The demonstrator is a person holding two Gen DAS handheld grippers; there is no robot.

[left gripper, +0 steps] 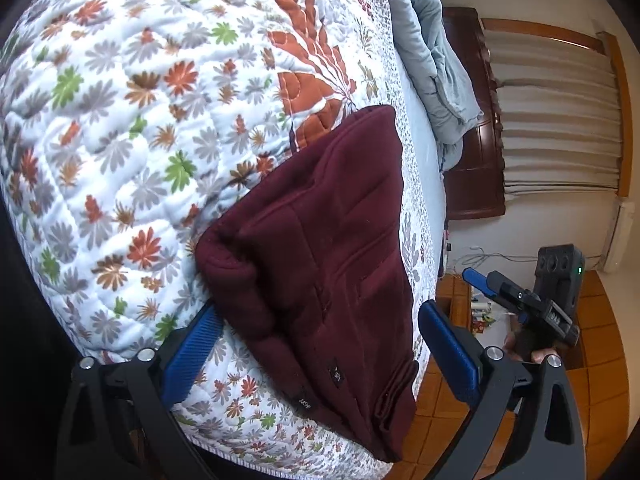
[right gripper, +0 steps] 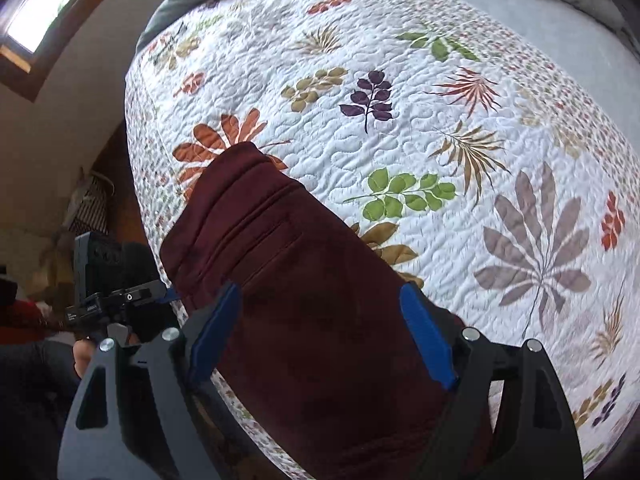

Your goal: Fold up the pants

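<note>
The maroon pants (left gripper: 320, 264) are lying folded into a compact stack on the floral quilt (left gripper: 120, 120) of the bed, filling the lower centre of the left wrist view and running close to the bed's edge at the right of that frame. The left gripper (left gripper: 320, 344) is hovering over the stack with its blue fingers (left gripper: 192, 352) spread wide, nothing pressed between them. In the right wrist view the right gripper (right gripper: 320, 340) is hanging above the same pants (right gripper: 300, 300), its fingers (right gripper: 426, 344) likewise wide apart and gripping nothing.

The fold looks nearly or fully finished. The risk now is disturbance: a finger tip dragging across the top layer could catch it and peel the fold open, and because the stack is sitting near the bed's edge, a sideways nudge could be enough to slide it off toward the wooden floor (left gripper: 600, 360).
</note>
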